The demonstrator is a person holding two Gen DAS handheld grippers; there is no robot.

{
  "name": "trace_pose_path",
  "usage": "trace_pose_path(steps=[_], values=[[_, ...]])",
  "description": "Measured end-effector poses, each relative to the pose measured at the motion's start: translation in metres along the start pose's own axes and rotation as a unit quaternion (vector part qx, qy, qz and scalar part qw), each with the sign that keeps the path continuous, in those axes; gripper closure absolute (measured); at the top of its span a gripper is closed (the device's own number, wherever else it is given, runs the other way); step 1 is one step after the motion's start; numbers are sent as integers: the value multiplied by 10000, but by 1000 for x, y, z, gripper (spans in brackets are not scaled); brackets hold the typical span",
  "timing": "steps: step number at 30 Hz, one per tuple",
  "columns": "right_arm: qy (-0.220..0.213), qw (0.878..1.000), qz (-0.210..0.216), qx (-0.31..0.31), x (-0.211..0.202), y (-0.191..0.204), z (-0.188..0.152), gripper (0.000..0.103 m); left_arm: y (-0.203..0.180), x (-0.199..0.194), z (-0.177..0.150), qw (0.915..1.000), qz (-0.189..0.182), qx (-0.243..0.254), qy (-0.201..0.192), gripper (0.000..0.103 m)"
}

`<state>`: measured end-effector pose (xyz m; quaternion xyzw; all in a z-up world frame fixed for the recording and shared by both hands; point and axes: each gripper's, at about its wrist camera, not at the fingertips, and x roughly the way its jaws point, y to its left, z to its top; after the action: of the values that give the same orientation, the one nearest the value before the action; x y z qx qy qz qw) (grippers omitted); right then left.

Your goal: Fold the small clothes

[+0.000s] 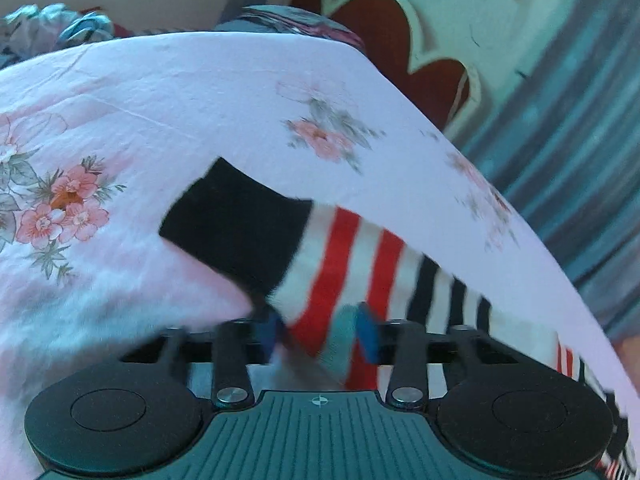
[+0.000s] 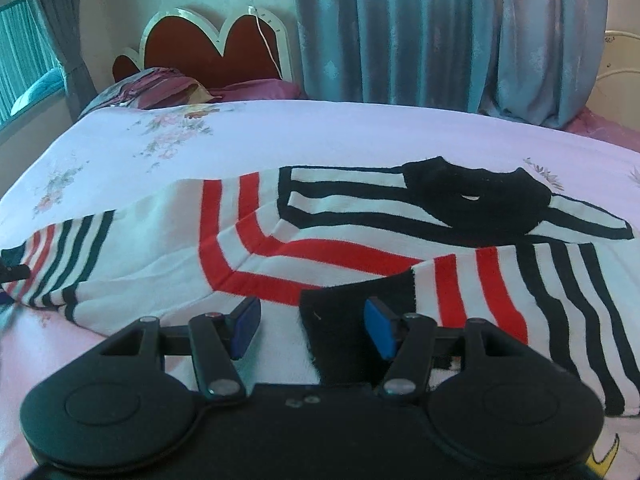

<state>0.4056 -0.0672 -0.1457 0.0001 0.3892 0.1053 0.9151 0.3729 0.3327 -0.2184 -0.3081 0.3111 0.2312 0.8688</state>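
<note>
A small white sweater [image 2: 168, 248] with red and black stripes and a black collar [image 2: 472, 196] lies spread on the pink floral bedsheet [image 2: 320, 132]. In the right wrist view one sleeve is folded in over the body, and its black cuff [image 2: 340, 320] lies partly between the blue pads of my right gripper [image 2: 313, 330]. That gripper is open; the left pad stands clear of the cuff. In the left wrist view the other sleeve [image 1: 340, 264], with its black cuff [image 1: 236, 232], is bunched between the pads of my left gripper [image 1: 320, 332], which is shut on it.
A red heart-shaped headboard [image 2: 224, 48] and purple pillows [image 2: 160, 88] stand at the far end of the bed. Blue-grey curtains [image 2: 440, 32] hang behind it. A window [image 2: 24, 52] is at the far left. Crumpled clothes [image 1: 52, 28] lie beyond the sheet.
</note>
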Motion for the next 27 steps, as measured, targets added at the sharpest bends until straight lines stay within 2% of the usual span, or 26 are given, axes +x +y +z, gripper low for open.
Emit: trace_pose_path(steps=[1, 4, 6, 8, 9, 12, 14, 17, 21, 24, 27], values=[[11, 10000, -34, 8, 2, 0, 0, 46, 2, 2, 2, 10000, 23, -63, -31, 90], [43, 9999, -118, 44, 8, -2, -1, 46, 1, 4, 5, 9999, -43, -47, -114, 98], [89, 9998, -151, 62, 13, -3, -3, 47, -8, -2, 5, 9993, -99, 169, -302, 98], [286, 9994, -178, -9, 25, -2, -7, 46, -27, -14, 7, 9973, -309, 453, -497, 98], [241, 9994, -203, -149, 25, 0, -8, 45, -37, -21, 8, 9953, -436, 623, -593, 98], [230, 9997, -30, -27, 19, -3, -2, 48, -85, -44, 7, 9830, -993, 1312, -809, 98], [92, 9995, 84, 295, 7, -15, 1, 47, -125, -58, -1, 9686, -1422, 1848, -860, 98], [-104, 9984, 77, 542, -15, -36, 1, 46, -182, -68, -26, 9452, -2045, 2447, -699, 98], [-282, 9967, -127, 749, -42, -70, -3, 44, -250, -74, -85, 9059, -2730, 3226, -278, 98], [-329, 9945, -357, 923, -60, -100, -13, 41, -290, -67, -139, 8755, -2946, 3826, 191, 98], [-279, 9921, -458, 1135, -71, -124, -24, 42, -308, -53, -185, 8537, -2776, 4339, 763, 98]])
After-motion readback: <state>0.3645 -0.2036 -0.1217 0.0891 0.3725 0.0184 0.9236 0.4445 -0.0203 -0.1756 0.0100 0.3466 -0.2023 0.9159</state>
